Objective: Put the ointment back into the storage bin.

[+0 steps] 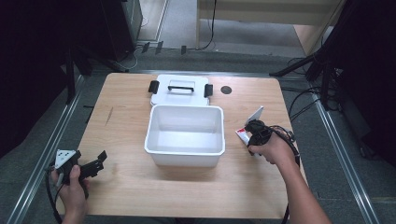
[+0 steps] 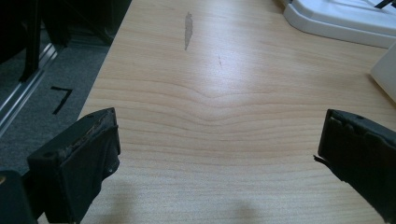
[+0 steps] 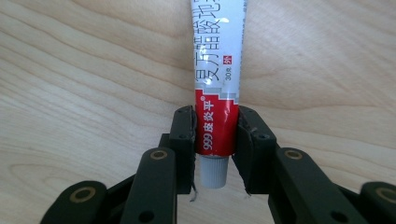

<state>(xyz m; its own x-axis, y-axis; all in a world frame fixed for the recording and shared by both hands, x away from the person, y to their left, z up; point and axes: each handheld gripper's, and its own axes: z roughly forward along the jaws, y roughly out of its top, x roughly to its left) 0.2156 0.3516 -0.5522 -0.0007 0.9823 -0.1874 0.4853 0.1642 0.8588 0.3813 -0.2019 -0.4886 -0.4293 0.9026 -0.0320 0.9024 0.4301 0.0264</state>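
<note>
Right gripper point(image 3: 215, 135) clamps a tube point(image 3: 218, 93), top cut off; left gripper point(image 2: 217, 154) gapes wide, holding nothing.

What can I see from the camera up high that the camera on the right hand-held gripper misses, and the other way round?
The high view alone shows the open white plastic box, its white lid with a black handle lying behind it, and the left hand-held gripper open near the table's corner. The right gripper view alone makes legible the red and white ointment tube with its printed lettering and grey cap. Both show the right hand-held gripper shut on that tube above the light wooden table.
</note>
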